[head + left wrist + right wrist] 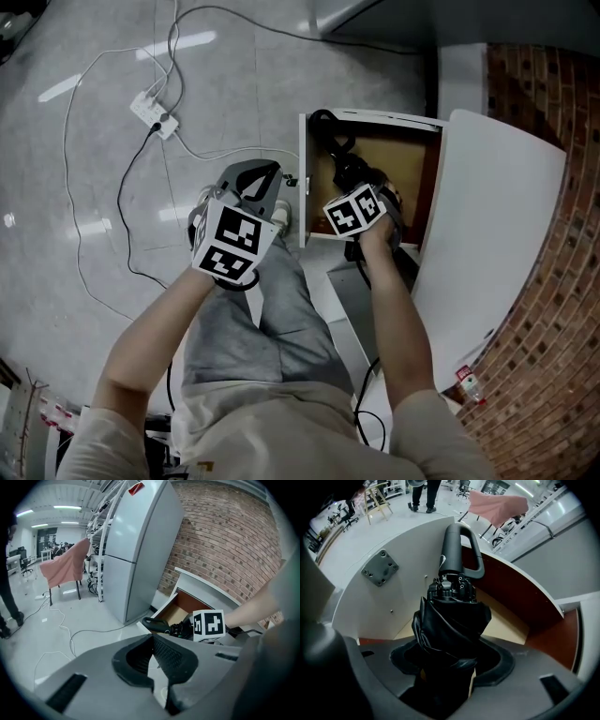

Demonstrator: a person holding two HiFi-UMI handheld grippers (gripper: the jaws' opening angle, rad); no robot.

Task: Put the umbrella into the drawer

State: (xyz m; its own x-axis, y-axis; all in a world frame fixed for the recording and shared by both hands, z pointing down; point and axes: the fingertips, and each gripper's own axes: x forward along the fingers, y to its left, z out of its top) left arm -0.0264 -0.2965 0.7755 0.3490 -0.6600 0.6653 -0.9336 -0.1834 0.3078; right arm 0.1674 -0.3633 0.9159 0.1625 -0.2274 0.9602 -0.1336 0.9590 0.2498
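Observation:
A folded black umbrella point(452, 620) stands between the jaws of my right gripper point(449, 663), which is shut on its bunched fabric. Its looped black handle point(457, 550) points away from me, down into the open drawer point(520, 606) with its brown inside. In the head view the right gripper point(354, 192) hangs over the drawer point(303, 178), and the umbrella handle point(326, 131) lies near its far corner. My left gripper point(270, 176) hovers just left of the drawer's white front, shut and empty. From the left gripper point(152, 638) view, the umbrella point(161, 626) pokes over the drawer's edge.
A white panel point(487, 234) sits right of the drawer against a brick wall point(553, 356). A power strip point(155, 114) with white cables lies on the grey floor to the left. A tall grey cabinet point(136, 550) and a chair draped in pink cloth point(65, 566) stand further off.

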